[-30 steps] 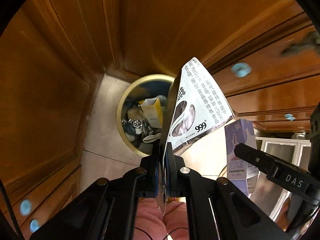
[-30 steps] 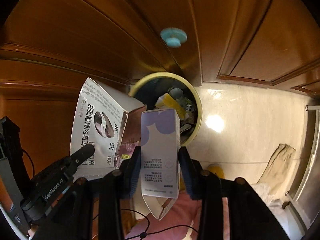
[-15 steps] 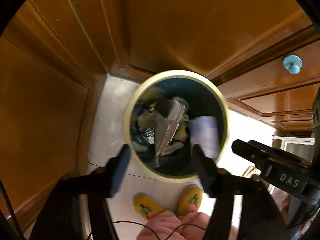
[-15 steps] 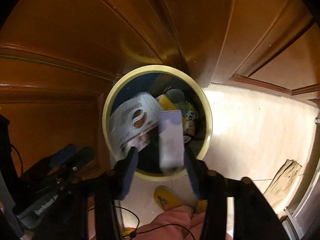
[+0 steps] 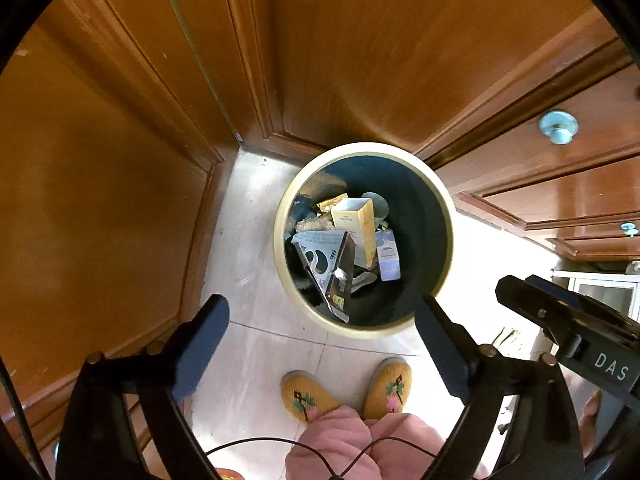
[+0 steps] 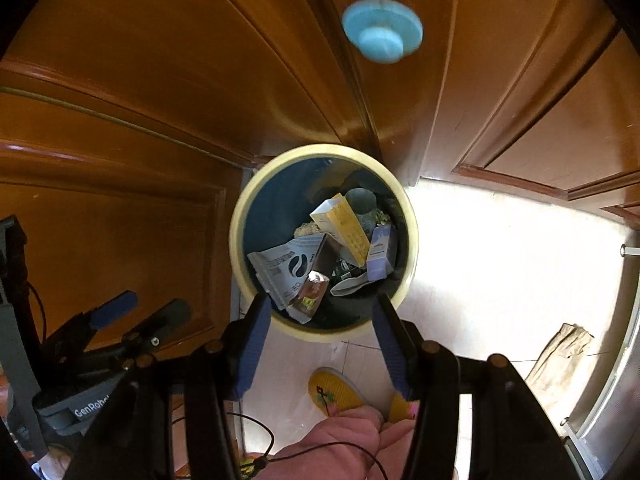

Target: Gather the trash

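Observation:
A round bin with a cream rim (image 5: 362,148) (image 6: 324,148) stands on the floor below both grippers. Inside it a flattened white box with a coffee-bean print (image 5: 320,256) (image 6: 288,268) lies on the heap. A small purple-and-white box (image 5: 388,256) (image 6: 380,252) leans beside a yellow box (image 5: 356,220) (image 6: 344,224). My left gripper (image 5: 320,306) points straight down over the bin's near rim; its jaws are opening wide, with nothing between them. My right gripper (image 6: 321,300) hangs over the same rim, open and holding nothing.
Brown wooden cabinet doors (image 5: 360,60) with pale blue knobs (image 6: 382,30) close in behind and beside the bin. The person's yellow slippers (image 5: 306,396) stand on the pale tiled floor just in front of it. A crumpled cloth (image 6: 560,356) lies to the right.
Both grippers let go of their boxes, which dropped into the bin. The left jaws went from shut to wide apart, and the right jaws widened. Both grippers now look down into the bin.

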Action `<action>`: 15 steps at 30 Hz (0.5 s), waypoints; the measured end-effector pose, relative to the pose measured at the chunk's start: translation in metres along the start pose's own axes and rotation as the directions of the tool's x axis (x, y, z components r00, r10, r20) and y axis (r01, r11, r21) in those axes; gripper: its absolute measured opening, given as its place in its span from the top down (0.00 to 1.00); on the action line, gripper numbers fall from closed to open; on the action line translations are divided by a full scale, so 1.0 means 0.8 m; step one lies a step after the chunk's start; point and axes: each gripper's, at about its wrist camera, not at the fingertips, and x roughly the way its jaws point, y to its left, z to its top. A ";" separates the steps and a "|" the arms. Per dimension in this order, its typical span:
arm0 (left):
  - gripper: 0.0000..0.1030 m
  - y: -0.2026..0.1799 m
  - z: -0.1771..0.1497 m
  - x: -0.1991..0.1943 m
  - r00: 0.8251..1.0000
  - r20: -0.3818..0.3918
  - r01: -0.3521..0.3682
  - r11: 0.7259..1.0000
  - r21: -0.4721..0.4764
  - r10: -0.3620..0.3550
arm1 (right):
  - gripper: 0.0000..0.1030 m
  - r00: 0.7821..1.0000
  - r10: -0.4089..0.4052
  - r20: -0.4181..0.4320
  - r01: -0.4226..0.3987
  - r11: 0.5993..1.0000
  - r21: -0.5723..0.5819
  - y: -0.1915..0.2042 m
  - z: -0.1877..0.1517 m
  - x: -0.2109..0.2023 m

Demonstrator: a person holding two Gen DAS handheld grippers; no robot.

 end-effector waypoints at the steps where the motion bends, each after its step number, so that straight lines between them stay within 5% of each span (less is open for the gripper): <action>1: 0.08 -0.002 -0.002 -0.009 1.000 0.002 -0.001 1.000 0.001 0.001 | 0.49 1.000 0.002 0.003 -0.002 1.000 -0.003 0.003 -0.003 -0.011; 15: 0.05 -0.031 -0.024 -0.197 0.995 0.093 0.018 0.999 0.040 -0.022 | 0.44 0.998 0.034 0.058 -0.031 0.999 -0.044 0.052 -0.032 -0.195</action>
